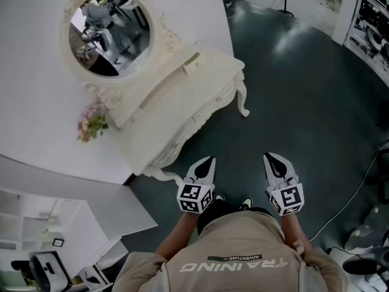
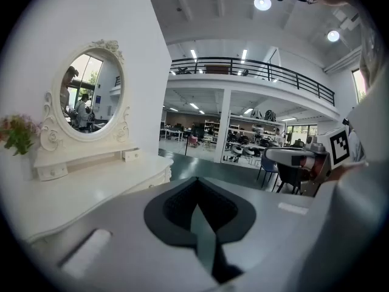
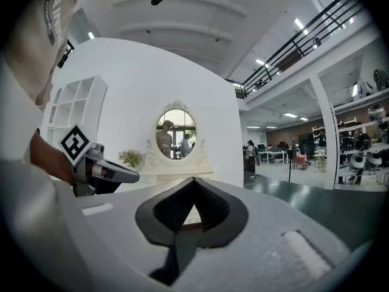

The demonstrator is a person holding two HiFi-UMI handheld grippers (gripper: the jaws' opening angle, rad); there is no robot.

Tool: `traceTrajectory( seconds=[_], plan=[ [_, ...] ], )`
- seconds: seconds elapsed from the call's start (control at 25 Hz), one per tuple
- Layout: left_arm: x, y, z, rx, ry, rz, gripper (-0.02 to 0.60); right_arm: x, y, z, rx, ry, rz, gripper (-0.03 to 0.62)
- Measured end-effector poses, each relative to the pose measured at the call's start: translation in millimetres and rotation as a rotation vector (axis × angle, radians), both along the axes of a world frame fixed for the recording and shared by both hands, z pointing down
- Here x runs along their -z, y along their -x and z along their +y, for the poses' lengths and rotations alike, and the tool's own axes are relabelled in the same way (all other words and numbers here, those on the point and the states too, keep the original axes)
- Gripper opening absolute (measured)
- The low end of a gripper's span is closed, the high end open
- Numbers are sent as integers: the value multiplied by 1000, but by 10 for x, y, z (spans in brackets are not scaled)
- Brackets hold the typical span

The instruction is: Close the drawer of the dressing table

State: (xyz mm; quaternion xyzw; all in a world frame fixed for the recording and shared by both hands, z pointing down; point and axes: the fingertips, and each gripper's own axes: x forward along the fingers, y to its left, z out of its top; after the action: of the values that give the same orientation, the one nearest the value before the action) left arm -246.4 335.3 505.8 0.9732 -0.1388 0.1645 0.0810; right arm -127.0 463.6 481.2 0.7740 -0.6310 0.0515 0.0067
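The cream dressing table (image 1: 200, 81) stands against the white wall, with an oval mirror (image 1: 109, 32) above it. A small drawer box (image 1: 191, 61) on its top shelf juts slightly forward; the front drawers (image 1: 203, 115) look flush. My left gripper (image 1: 208, 161) and right gripper (image 1: 271, 157) hover side by side over the dark floor, a short way in front of the table, touching nothing. Both are shut and hold nothing. In the left gripper view the jaws (image 2: 196, 184) meet at the tip, with the table (image 2: 91, 184) to the left. In the right gripper view the shut jaws (image 3: 193, 184) point at the mirror (image 3: 176, 132).
A pink flower bunch (image 1: 91, 121) sits at the table's left end. White shelving (image 1: 36, 224) stands at the lower left. Cables (image 1: 358, 187) and equipment lie on the floor to the right. A curved table leg (image 1: 243, 105) sticks out toward the open floor.
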Motion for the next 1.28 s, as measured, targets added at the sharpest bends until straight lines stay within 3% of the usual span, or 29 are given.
traceTrajectory(
  seconds=[0.52,0.92,1.12,1.28],
  plan=[
    [-45,-180,94,-14,-1,-15,18,-139,-141,154,-17,9,-3,2],
    [-302,-18,-133,28,37,-91,18,-423,26,-233,95,55,-69,2],
    [-360,-189,-458,35,62,-81,18,-428,-35,-534,120,76,-70,2],
    [-333,-583,-617,30,106,-22,18,-420,-264,-678,126,137,-48,2]
  ],
)
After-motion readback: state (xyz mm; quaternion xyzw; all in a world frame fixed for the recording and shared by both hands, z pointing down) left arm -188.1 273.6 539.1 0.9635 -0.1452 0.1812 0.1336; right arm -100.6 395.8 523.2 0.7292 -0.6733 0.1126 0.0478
